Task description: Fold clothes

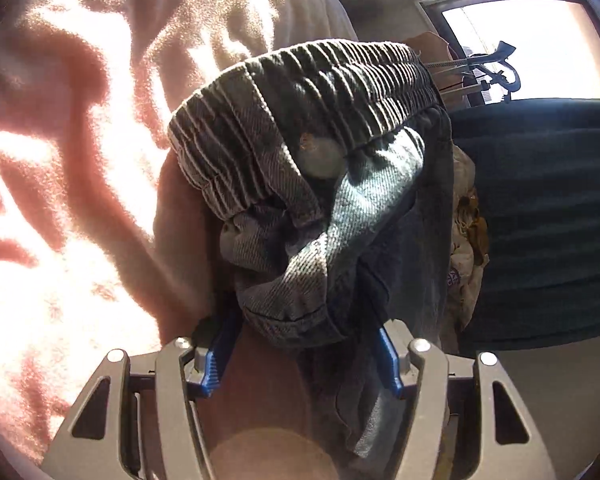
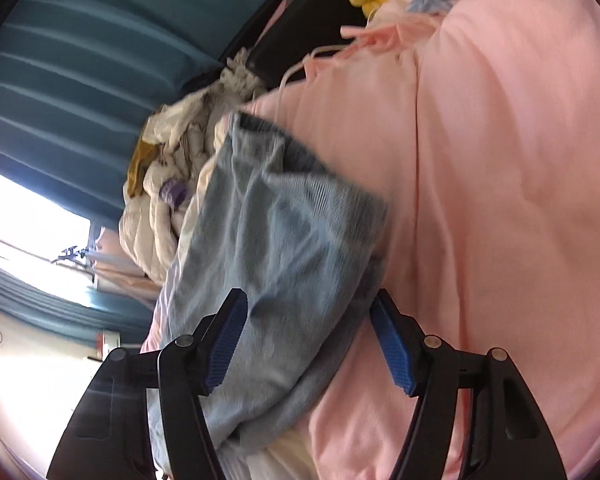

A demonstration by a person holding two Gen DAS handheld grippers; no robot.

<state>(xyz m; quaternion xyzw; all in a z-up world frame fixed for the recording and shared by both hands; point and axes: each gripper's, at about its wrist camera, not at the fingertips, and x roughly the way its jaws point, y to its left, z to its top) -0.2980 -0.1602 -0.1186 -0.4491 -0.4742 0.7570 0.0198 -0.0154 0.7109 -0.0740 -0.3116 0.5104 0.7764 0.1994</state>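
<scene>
Bunched against left tool (image 1: 304,344), jaws parted, no pinch visible: denim shorts (image 1: 312,184), on pink bedsheet (image 2: 500,200). Likely soft, fairly heavy, unslippery; best gripped at elastic waistband (image 1: 300,92). Right tool (image 2: 306,344): open astride denim.

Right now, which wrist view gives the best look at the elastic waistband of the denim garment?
The left wrist view: the ribbed elastic waistband sits sharp, close and sunlit above the left gripper. The right wrist view shows the denim garment motion-blurred, mostly leg fabric, between the right gripper's open jaws; there the waistband cannot be picked out.
</scene>
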